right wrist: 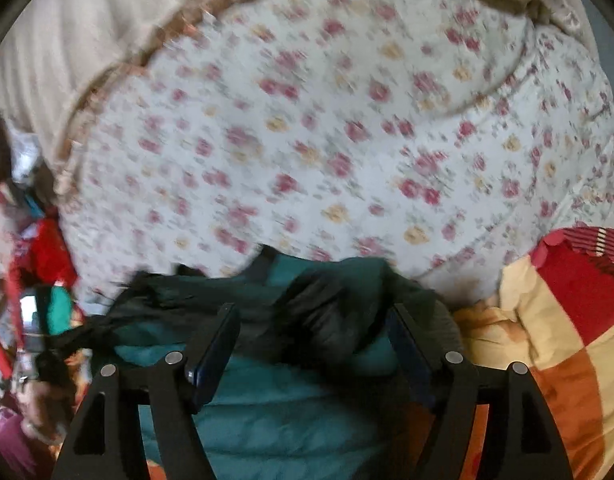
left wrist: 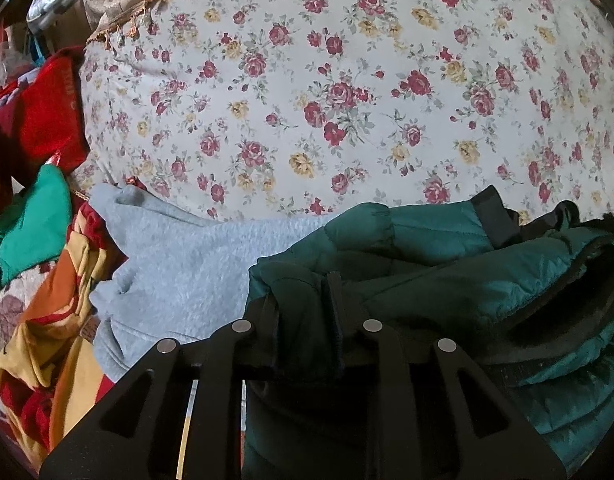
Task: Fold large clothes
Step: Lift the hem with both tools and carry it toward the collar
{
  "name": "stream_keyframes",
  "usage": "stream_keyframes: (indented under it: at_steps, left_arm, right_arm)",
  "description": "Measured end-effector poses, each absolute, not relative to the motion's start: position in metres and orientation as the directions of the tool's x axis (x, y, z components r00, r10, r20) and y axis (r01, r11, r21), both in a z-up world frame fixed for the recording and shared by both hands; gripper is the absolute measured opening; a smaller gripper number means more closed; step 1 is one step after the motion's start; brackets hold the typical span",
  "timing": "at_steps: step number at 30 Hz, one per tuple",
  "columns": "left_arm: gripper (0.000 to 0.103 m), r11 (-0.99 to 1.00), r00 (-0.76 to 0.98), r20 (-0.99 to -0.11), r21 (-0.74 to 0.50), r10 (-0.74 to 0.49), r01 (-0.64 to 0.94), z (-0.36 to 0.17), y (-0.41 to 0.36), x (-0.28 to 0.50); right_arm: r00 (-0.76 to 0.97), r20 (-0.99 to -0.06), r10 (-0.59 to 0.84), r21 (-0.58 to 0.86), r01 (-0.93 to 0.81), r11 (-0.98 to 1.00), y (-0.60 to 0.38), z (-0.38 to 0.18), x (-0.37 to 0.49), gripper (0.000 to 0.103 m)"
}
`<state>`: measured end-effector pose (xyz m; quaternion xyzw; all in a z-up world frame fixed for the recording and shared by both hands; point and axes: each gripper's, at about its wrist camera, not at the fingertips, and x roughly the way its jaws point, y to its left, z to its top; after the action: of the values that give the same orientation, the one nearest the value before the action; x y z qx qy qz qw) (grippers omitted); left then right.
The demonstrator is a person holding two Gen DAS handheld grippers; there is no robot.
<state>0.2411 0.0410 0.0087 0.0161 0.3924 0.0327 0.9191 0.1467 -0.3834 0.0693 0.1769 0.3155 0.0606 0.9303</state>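
Left gripper (left wrist: 303, 300) clamped on a fold of the green puffer jacket (left wrist: 447, 272); right gripper (right wrist: 313, 320) spread wide over the same jacket.

I hold the jacket bunched directly ahead of both grippers, at the near edge of the floral bed (left wrist: 347, 80). Nothing looks folded yet: it is crumpled, not laid flat. A grey sweatshirt (left wrist: 179, 264) lies just left of my left gripper, also unfolded. I judge the task barely begun; spreading the jacket comes first.
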Motion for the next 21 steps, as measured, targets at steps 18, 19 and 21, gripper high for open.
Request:
stream_keyframes:
  at_steps: [18,19,21]
  left_arm:
    - [0.082,0.991,0.767,-0.633,-0.131,-0.109,0.032,0.054,0.071,0.199]
    - [0.082,0.991,0.767,-0.631,-0.130,-0.112,0.039,0.053,0.068,0.199]
    - [0.082,0.992,0.754,-0.647,-0.117,-0.114,0.050,0.047,0.060,0.204]
  right_arm:
    - [0.661,-0.679,0.321,0.199,-0.255,0.946,-0.246,0.034,0.208,0.073]
    - [0.659,-0.686,0.308,0.187,-0.249,0.950,-0.244,0.032,0.215,0.073]
    - [0.654,-0.707,0.269,0.159,-0.224,0.962,-0.243,0.024,0.232,0.073]
